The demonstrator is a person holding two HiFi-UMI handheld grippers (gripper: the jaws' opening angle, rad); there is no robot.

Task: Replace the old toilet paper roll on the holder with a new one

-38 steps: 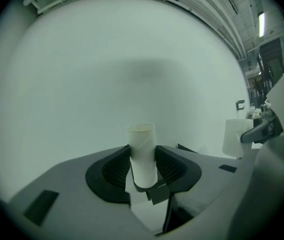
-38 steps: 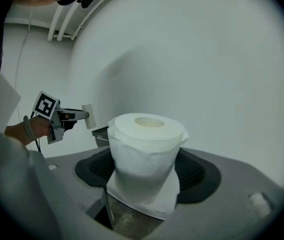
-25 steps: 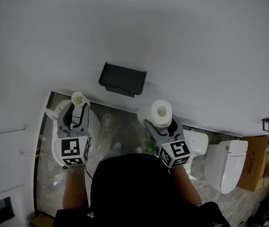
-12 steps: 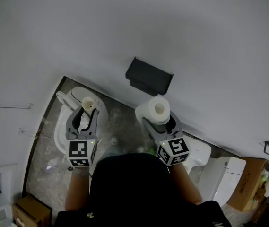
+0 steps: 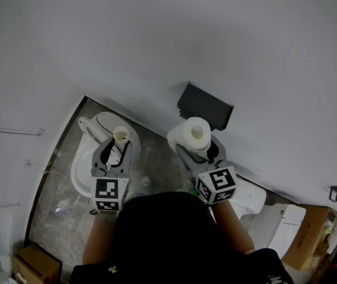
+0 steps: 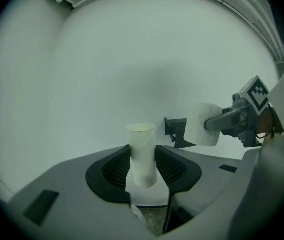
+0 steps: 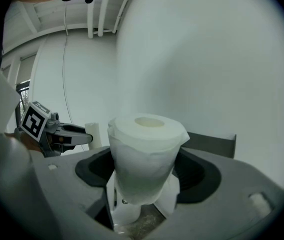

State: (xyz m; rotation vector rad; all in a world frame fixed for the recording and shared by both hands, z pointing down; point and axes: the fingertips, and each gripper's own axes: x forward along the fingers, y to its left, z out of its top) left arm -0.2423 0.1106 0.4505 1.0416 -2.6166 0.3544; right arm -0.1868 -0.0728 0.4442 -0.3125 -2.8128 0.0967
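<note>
Since the earlier frame, the black holder [image 5: 206, 106] on the wall had slid from the middle of the head view to the right, ending just beyond the new roll [image 5: 191, 134], and both grippers had swung that way with it. The left gripper [image 5: 116, 152] was clamped on the empty cardboard tube [image 5: 121, 136], upright between its jaws above the toilet [image 5: 84, 164] on the left. The right gripper [image 5: 199, 154] gripped the new roll by its sides, core upward, near the holder but not yet on it; the holder itself looked bare. In the right gripper view the roll's [image 7: 146, 149] soft wraps pinched in under the pads, with a loose outer sheet. It was judged light and squashy, so a gentle hold across the sides, leaving the core ends free, seemed best. The tube [image 6: 142, 151] was judged lighter still, stiff yet easily crushed, and was held low on its wall.
</note>
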